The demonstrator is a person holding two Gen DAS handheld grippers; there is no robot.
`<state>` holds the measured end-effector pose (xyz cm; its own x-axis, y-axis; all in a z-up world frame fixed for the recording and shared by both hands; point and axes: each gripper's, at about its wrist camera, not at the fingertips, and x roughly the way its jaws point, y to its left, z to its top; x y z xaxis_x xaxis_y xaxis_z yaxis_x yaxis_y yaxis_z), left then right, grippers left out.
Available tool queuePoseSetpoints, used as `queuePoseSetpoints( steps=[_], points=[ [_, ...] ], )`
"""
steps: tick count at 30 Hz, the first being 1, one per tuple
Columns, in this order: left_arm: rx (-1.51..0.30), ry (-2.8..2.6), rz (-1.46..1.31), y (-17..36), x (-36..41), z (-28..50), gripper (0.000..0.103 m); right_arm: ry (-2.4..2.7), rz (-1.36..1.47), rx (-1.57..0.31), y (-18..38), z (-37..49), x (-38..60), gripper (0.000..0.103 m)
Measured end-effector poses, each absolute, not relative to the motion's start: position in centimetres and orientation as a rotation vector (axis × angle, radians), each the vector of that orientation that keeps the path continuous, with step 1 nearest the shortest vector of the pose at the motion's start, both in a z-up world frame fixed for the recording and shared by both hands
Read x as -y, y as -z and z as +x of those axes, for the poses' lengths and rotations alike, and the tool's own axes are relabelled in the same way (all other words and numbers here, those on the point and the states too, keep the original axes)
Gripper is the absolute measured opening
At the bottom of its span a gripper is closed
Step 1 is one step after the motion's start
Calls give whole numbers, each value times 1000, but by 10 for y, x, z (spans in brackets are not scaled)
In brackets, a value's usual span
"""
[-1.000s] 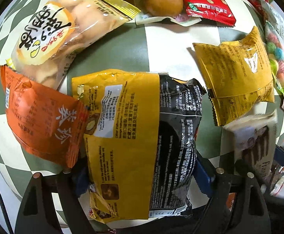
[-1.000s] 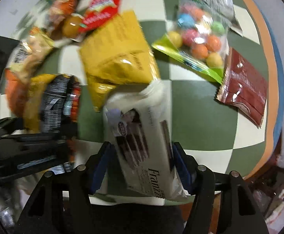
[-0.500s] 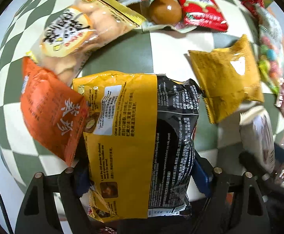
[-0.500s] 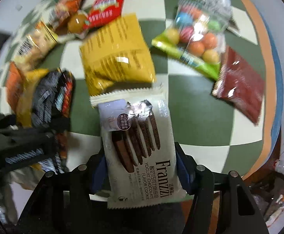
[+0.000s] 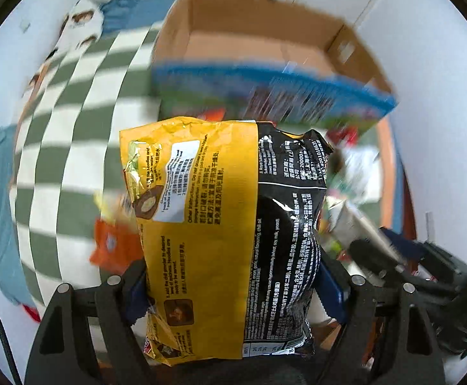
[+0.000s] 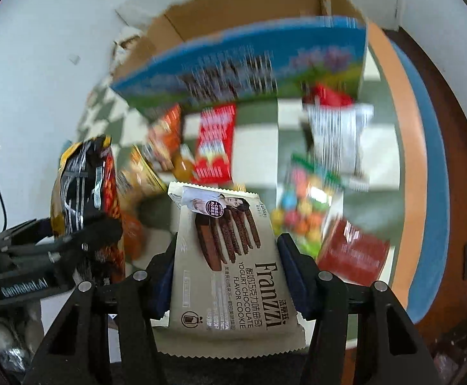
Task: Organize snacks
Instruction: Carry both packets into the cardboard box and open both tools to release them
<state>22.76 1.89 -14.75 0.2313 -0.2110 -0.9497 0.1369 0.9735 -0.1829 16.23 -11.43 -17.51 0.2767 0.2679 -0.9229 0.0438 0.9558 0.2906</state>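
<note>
My left gripper point(image 5: 233, 285) is shut on a yellow and black noodle packet point(image 5: 227, 231) and holds it up off the table. My right gripper point(image 6: 230, 269) is shut on a beige Franzzi cookie packet point(image 6: 233, 266), also lifted. An open cardboard box point(image 5: 259, 45) with a blue and green printed side stands ahead on the checked cloth; it also shows in the right wrist view point(image 6: 249, 54). The left gripper with the noodle packet point(image 6: 82, 192) shows at the left of the right wrist view.
Loose snacks lie on the green and white checked cloth point(image 6: 265, 170): a red packet point(image 6: 214, 144), a bag of coloured balls point(image 6: 304, 205), a dark red sachet point(image 6: 352, 250), a silver packet point(image 6: 339, 141), an orange packet point(image 5: 114, 247). The table's orange and blue edge point(image 6: 416, 160) runs on the right.
Both grippers have risen and tilted up with their packets. The view went from looking down on the snacks to facing the cardboard box. The frames are motion-blurred.
</note>
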Motion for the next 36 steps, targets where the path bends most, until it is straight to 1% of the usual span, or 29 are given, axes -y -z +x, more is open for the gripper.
queuePoseSetpoints(
  steps=[1, 7, 9, 12, 16, 18, 23, 28, 29, 30, 31, 32, 34, 36],
  points=[
    [-1302, 243, -77, 137, -14, 238, 83, -159, 291, -1270, 166, 159, 119, 60],
    [-1234, 277, -140, 85, 3, 318, 83, -164, 321, -1132, 104, 204, 145, 60],
    [-1224, 283, -133, 80, 10, 350, 83, -156, 317, -1086, 87, 229, 153, 60],
    [-1247, 277, -107, 85, 21, 411, 83, -136, 281, -1041, 80, 278, 161, 60],
    [-1333, 244, -106, 121, 23, 482, 83, -100, 210, -1032, 97, 347, 164, 60],
    [-1384, 236, -107, 141, 25, 508, 83, -81, 175, -1046, 115, 382, 166, 60],
    [-1486, 233, -99, 186, 32, 546, 83, -32, 136, -1103, 161, 451, 175, 60],
    [-1558, 212, -85, 212, 42, 567, 83, -14, 125, -1151, 193, 495, 181, 61],
    [-1577, 214, -78, 217, 44, 570, 84, -20, 135, -1187, 201, 503, 182, 63],
    [-1584, 221, -71, 218, 46, 572, 84, -28, 147, -1230, 211, 509, 183, 75],
    [-1590, 222, -61, 221, 48, 572, 86, -30, 152, -1266, 218, 512, 183, 83],
    [-1594, 219, -58, 222, 48, 572, 92, -29, 165, -1303, 225, 515, 185, 95],
    [-1584, 220, -66, 221, 47, 571, 95, -31, 185, -1323, 229, 517, 189, 96],
    [-1582, 219, -82, 218, 44, 569, 95, -28, 179, -1327, 230, 520, 193, 96]
  ],
)
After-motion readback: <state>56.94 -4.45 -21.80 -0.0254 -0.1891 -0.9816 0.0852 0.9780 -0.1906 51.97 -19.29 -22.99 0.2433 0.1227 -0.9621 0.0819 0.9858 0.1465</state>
